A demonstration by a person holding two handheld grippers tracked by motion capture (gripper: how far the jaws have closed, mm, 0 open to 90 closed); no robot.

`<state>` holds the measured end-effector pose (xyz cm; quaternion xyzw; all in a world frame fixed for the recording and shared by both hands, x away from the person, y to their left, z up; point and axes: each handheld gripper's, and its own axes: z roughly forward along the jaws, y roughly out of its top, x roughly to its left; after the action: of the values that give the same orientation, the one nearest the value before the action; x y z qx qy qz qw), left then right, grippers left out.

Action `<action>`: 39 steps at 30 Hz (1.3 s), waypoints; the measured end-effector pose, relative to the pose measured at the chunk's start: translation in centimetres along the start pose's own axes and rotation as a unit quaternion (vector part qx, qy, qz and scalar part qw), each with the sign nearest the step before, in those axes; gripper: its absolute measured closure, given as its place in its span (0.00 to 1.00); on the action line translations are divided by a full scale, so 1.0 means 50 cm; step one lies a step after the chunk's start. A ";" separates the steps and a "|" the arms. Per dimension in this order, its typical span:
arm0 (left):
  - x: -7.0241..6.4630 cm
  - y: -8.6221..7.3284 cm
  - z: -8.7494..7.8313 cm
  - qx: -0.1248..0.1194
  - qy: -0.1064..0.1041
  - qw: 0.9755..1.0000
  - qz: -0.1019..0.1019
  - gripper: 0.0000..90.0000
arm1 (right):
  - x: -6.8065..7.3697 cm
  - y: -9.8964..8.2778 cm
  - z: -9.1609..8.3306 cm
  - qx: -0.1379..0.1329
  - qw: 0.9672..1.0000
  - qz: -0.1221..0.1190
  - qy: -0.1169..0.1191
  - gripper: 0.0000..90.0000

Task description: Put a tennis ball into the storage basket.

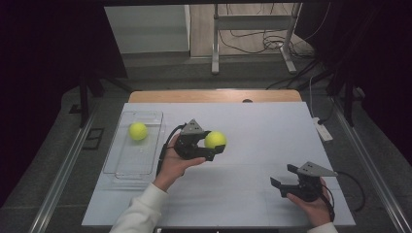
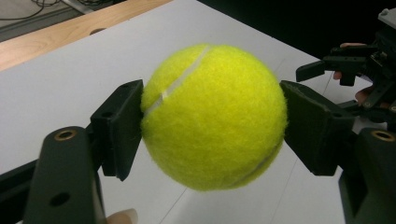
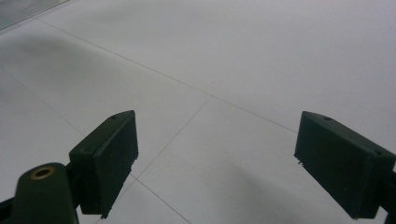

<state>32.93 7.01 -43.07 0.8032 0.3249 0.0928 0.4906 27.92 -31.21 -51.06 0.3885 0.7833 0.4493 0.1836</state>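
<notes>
A yellow tennis ball point(image 1: 215, 140) is held off the white table point(image 1: 252, 126) near its middle, with my left gripper point(image 1: 214, 145) shut on it. In the left gripper view the ball point(image 2: 212, 116) sits squeezed between both black pads point(image 2: 122, 126). A second tennis ball point(image 1: 138, 131) lies inside a clear plastic tray point(image 1: 121, 165) at the table's left. My right gripper point(image 1: 284, 178) rests low at the front right, jaws wide apart. In the right gripper view it point(image 3: 219, 163) has nothing between its pads but bare table.
The table's wooden far edge point(image 1: 214, 95) borders the white top. Beyond it stand a metal frame point(image 1: 252, 29) and loose cables on the floor. A white power strip point(image 1: 323, 130) lies off the table's right side.
</notes>
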 end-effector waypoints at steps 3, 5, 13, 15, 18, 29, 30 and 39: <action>0.004 -0.005 -0.006 0.002 0.005 1.000 0.001 0.30 | 0.000 0.000 0.000 0.001 1.000 0.000 0.000 0.15; 0.006 -0.008 -0.009 0.001 0.006 1.000 -0.001 0.30 | 0.000 0.000 0.000 0.000 1.000 0.001 0.000 0.15; 0.018 -0.014 -0.031 -0.004 0.017 1.000 -0.004 0.30 | -0.001 -0.001 0.000 0.002 1.000 0.001 -0.001 0.15; 0.021 -0.015 -0.035 -0.004 0.019 1.000 -0.005 0.30 | -0.001 -0.001 0.000 0.002 1.000 0.001 -0.001 0.15; 0.023 -0.016 -0.039 -0.007 0.020 1.000 -0.006 0.30 | -0.001 -0.001 0.001 0.002 1.000 0.002 -0.001 0.15; 0.026 -0.014 -0.052 -0.015 0.024 1.000 -0.008 0.30 | -0.001 -0.001 0.001 0.002 1.000 0.001 -0.002 0.15; 0.027 -0.013 -0.055 -0.017 0.023 1.000 -0.010 0.30 | -0.002 -0.001 0.001 0.002 1.000 0.001 -0.002 0.15; 0.026 -0.010 -0.072 -0.026 0.027 0.999 -0.009 0.30 | -0.001 -0.001 0.001 0.002 1.000 0.001 -0.002 0.15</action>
<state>32.03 10.59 -41.93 0.7845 0.3423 0.1182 0.5034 27.97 -31.24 -51.12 0.3903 0.7834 0.4475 0.1837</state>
